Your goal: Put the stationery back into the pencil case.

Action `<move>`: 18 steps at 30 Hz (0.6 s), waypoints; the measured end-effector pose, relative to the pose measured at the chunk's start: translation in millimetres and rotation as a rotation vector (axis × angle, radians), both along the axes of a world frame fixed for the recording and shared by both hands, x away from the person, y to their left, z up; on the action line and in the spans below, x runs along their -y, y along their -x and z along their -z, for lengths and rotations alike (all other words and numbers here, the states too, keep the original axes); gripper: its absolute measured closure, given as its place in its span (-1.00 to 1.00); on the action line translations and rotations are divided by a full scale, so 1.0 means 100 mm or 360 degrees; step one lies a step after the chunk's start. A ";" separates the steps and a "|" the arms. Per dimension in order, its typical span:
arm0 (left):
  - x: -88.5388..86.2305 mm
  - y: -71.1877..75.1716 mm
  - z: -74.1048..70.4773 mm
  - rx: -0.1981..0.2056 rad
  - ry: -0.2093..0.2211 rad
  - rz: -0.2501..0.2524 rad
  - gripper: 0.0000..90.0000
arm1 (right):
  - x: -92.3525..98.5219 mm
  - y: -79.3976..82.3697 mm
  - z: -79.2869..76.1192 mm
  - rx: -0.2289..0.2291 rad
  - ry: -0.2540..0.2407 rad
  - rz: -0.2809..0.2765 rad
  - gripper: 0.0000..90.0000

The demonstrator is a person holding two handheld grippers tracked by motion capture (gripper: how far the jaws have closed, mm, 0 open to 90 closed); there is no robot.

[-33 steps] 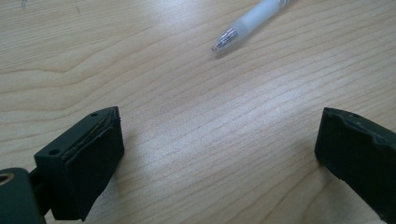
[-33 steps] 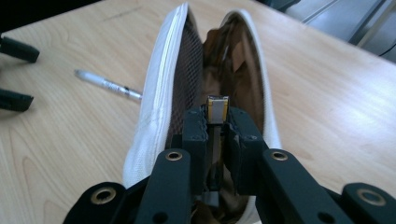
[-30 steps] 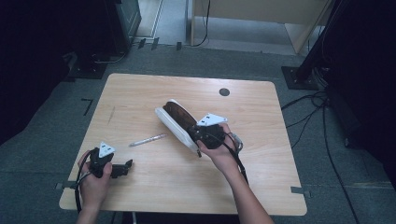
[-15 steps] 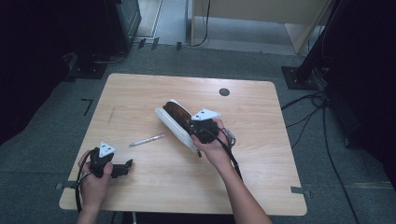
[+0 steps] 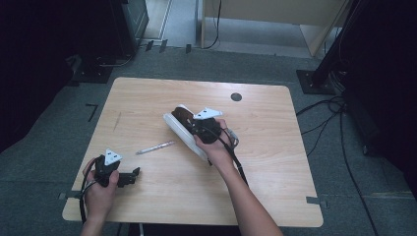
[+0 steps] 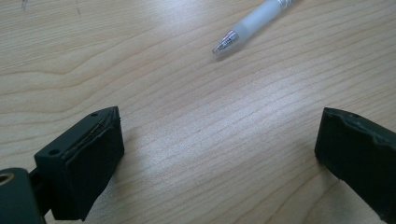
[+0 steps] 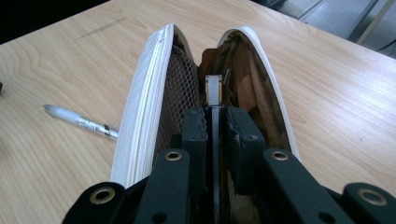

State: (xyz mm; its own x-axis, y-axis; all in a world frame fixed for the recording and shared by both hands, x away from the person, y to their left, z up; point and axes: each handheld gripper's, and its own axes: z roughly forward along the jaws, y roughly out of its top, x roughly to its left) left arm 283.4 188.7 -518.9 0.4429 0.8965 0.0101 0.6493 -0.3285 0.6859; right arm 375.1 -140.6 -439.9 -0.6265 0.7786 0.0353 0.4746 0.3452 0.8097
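Dim room w/ soft glare on tabletop.

My table is smooth pale wood. The pen looks like frosted plastic. The white case is cloth with brown net inside.

White pencil case lies unzipped mid-table — brown mesh lining showing — clear pen just beside it.

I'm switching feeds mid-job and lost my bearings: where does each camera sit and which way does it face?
High view: above the person's side, looking forward and down on the table; both forearms and grippers show.
Left gripper view: rides the left gripper, facing bare tabletop; jaws wide apart.
Right gripper view: rides the right gripper, facing into the open pencil case, clamping a thin strip.
All three views share the pen.
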 end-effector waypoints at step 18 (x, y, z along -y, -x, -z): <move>0.00 0.00 0.00 -0.0002 -0.0002 0.0001 -0.97 | -0.20 -0.18 0.10 -0.0167 0.0245 0.0090 0.75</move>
State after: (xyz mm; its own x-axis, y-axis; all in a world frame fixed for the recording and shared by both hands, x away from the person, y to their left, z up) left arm 283.4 188.7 -518.8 0.4433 0.8963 0.0106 0.6500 -0.3296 0.6848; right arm 393.6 -120.8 -450.2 -0.5806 0.8139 -0.0242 0.5757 0.4314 0.6946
